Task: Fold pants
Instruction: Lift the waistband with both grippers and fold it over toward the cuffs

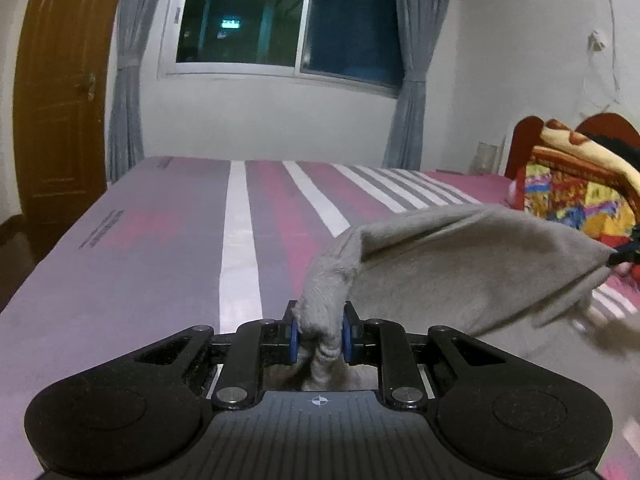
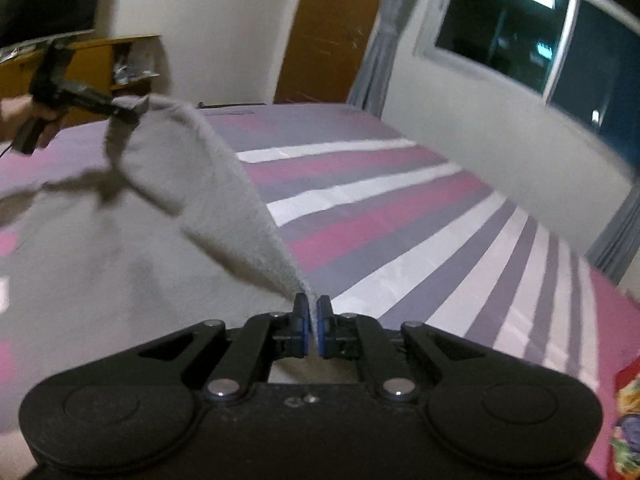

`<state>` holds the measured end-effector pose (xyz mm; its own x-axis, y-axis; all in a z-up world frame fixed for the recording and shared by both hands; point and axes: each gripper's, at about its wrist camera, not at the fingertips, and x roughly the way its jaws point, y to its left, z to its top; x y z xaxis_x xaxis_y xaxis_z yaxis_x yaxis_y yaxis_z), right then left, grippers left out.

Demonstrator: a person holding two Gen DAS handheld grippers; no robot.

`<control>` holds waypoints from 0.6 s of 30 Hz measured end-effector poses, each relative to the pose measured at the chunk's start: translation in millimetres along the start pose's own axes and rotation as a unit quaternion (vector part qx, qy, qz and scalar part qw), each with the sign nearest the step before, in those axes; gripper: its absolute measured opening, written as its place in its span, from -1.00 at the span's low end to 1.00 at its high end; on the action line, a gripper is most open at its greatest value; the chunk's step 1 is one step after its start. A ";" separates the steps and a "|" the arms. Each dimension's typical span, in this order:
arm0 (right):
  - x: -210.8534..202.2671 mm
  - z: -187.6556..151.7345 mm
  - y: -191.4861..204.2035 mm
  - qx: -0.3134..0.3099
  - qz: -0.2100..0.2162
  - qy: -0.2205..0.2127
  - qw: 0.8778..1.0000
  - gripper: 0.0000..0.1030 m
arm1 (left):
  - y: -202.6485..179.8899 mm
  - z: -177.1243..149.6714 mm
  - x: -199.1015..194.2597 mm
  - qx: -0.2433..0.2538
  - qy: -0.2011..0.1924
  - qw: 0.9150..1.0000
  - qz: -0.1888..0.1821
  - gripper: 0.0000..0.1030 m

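Note:
Grey fleece pants [image 1: 460,272] hang lifted above a striped bed. My left gripper [image 1: 319,334] is shut on a bunched corner of the pants. The edge runs taut from there to the right, where the other gripper's tip [image 1: 624,257] pinches it. In the right wrist view my right gripper [image 2: 313,334] is shut on a thin edge of the pants [image 2: 192,184]. The cloth rises from it to the left gripper [image 2: 132,114], held in a hand at the upper left. The rest of the pants drapes on the bed below.
The bed sheet [image 1: 240,240] has pink, grey and white stripes. A colourful blanket [image 1: 576,184] is piled by the red headboard at the right. A window [image 1: 288,20] with curtains and a wooden door [image 1: 60,100] stand beyond the bed.

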<state>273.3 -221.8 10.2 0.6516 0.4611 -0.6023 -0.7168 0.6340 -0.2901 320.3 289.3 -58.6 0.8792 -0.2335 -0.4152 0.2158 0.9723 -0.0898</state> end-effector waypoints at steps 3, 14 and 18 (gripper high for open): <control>-25.2 -28.2 44.4 0.022 0.003 0.005 1.000 -0.92 | -11.9 -41.0 -18.7 -0.004 0.029 0.999 0.023 -0.61; -36.4 -111.7 68.2 0.361 -0.019 0.019 0.932 -0.11 | -22.5 -103.7 -85.2 -0.101 0.071 0.983 0.134 0.22; -47.0 -118.8 68.1 0.410 -0.028 0.015 0.911 -0.12 | -5.6 -106.1 -95.0 -0.244 0.038 0.967 0.069 0.22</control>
<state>164.4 -274.0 -69.6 0.6656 0.4036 -0.6278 -0.2473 0.9129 0.3247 190.5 307.2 -114.7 0.8471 -0.1185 -0.5180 -0.1429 0.8881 -0.4368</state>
